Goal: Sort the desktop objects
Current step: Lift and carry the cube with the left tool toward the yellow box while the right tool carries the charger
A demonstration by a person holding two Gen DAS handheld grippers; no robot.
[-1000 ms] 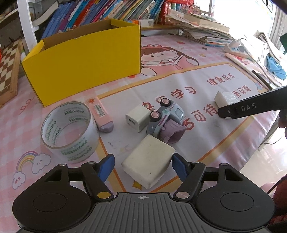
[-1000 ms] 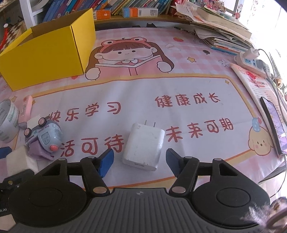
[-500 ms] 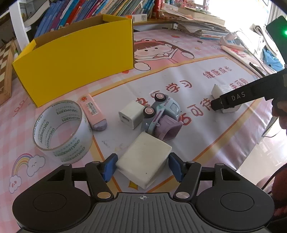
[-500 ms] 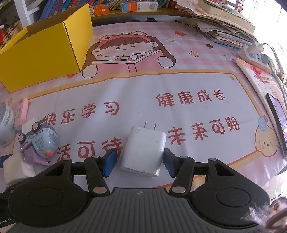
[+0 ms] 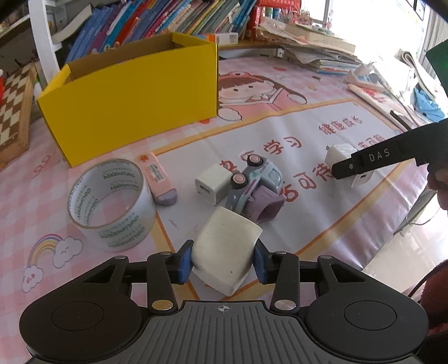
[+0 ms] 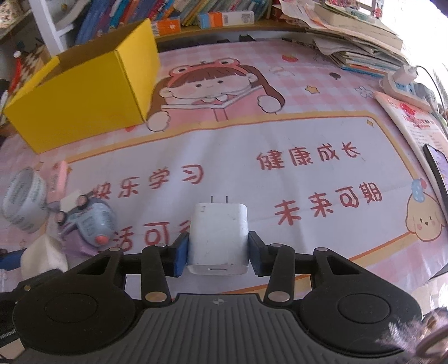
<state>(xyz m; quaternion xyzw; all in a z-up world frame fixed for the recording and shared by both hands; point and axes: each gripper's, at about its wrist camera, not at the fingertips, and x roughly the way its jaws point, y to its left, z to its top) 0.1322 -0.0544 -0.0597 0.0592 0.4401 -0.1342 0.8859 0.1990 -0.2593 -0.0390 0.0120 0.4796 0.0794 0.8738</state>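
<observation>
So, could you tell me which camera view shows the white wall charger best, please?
The right wrist view: the white wall charger sits centred between the right gripper fingers, prongs visible. In the left wrist view it is small, far right, partly hidden by the right gripper's finger.

Daylight floods both views from about one o'clock, where the window (image 5: pixel 372 36) burns out to plain white glare. The printed mat (image 6: pixel 252 156) is bright and evenly lit, with only soft, faint shadows. Fisheye bending curves the bookshelf (image 5: pixel 168 19) and edges strongly, and the five o'clock corner of the right view smears into blur.
</observation>
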